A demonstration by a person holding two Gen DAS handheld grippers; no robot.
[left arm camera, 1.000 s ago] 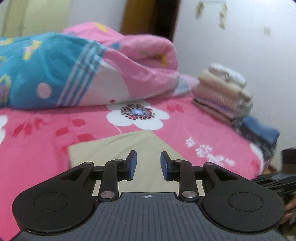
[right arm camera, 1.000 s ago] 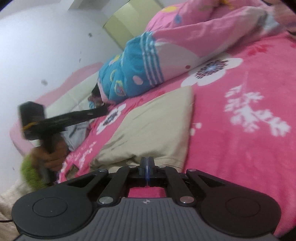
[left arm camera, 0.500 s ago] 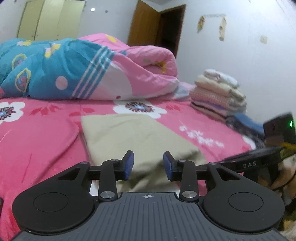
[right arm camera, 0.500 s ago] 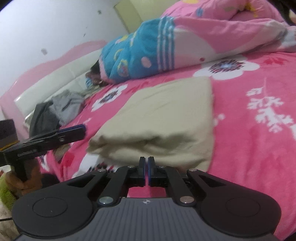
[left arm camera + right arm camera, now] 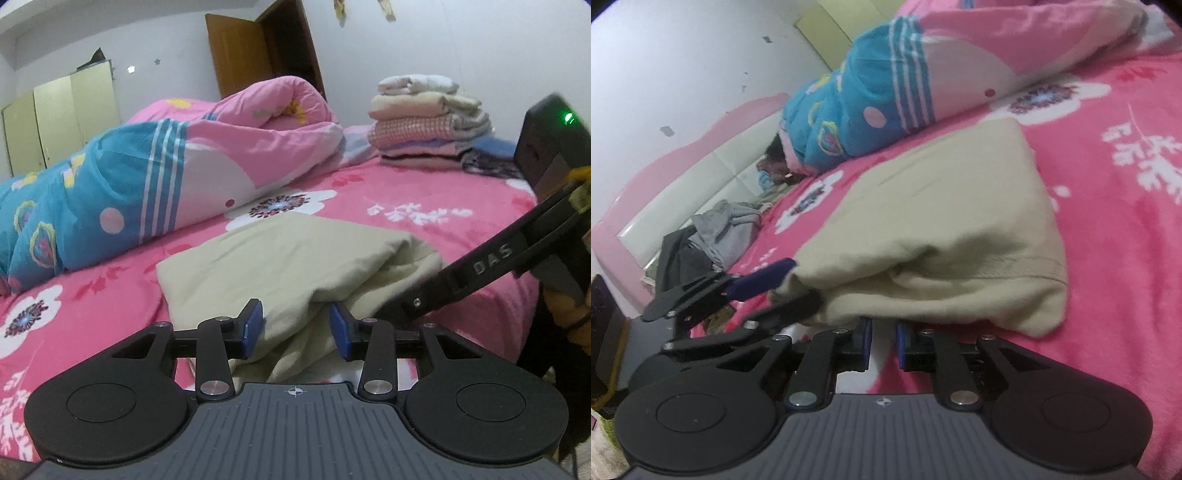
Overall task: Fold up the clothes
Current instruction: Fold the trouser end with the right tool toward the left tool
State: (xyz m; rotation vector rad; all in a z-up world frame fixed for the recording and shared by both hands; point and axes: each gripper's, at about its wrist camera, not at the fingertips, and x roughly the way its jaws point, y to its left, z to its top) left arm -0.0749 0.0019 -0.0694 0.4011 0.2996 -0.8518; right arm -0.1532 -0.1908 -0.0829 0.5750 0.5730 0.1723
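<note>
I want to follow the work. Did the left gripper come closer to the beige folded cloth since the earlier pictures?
Yes. The left gripper now reaches the near edge of the beige cloth, which looks bigger and nearer against the pink sheet.

rolled quilt and clothes stack bound the open bedspread.

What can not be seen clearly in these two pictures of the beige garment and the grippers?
- Left wrist view: the beige garment has its near edge hidden by the left gripper, jaws opening.
- Right wrist view: the right gripper, jaws opening, has its fingertips hidden under the garment's fold.
- What kind of garment it is: folded, unreadable.
</note>
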